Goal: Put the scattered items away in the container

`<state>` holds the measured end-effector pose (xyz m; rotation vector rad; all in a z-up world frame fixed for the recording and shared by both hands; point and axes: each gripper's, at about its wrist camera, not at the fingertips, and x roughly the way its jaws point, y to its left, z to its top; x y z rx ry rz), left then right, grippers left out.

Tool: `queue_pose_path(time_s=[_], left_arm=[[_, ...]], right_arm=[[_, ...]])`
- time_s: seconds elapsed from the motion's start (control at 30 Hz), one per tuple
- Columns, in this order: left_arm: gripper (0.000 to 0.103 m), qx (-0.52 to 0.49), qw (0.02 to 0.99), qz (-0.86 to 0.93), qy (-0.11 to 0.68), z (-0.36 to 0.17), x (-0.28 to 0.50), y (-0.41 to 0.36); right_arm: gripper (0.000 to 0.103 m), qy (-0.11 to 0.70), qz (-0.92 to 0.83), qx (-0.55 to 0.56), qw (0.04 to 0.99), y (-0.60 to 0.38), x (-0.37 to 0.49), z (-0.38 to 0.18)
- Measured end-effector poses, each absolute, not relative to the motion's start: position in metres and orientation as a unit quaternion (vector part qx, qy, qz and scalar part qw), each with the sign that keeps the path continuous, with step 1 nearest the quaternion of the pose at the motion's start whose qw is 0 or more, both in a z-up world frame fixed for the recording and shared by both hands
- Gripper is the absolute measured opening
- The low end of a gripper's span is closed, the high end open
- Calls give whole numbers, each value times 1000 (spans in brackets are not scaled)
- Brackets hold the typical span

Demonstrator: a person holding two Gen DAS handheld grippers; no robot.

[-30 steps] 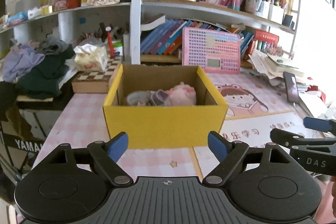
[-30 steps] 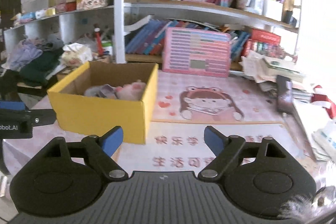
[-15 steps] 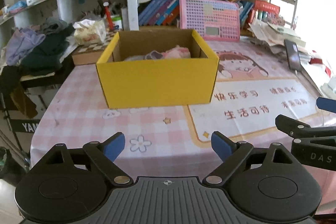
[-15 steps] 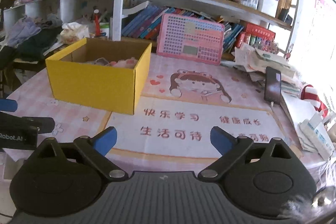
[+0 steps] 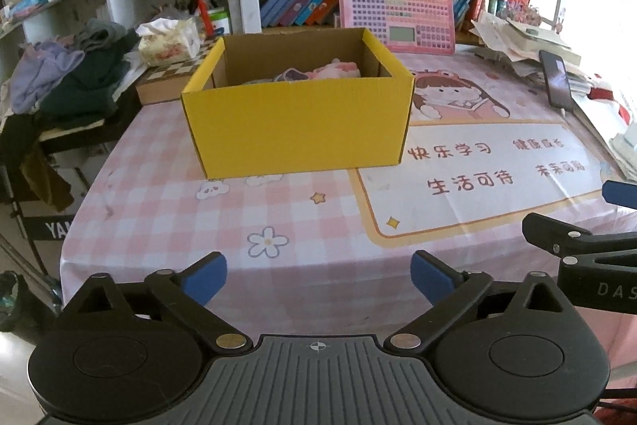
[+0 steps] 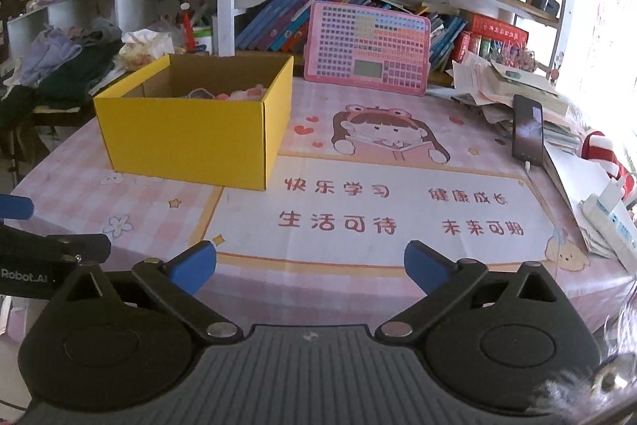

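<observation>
My left gripper and right gripper are opening wide, both empty. The yellow cardboard box, toward the tabletop's far-left corner, holds the pink soft items; tidying looks done.

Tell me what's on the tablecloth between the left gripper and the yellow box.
Nothing: only bare printed tablecloth lies between the left gripper and the yellow box, seen in the left wrist view.

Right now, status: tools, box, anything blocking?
Left tool and right tool opening, nothing between the jaws. Yellow box on the table, pink items inside. Cloth in front of both tools bare.
</observation>
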<state>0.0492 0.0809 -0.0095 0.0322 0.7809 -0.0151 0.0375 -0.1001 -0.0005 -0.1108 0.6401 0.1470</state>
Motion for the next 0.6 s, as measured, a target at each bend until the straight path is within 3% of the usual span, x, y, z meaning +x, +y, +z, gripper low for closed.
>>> queue_pose_path(time_s=[0.6], left_arm=[[103, 2, 915, -8, 402, -17, 51, 91]], right_arm=[[103, 332, 77, -55, 938, -94, 38, -4]])
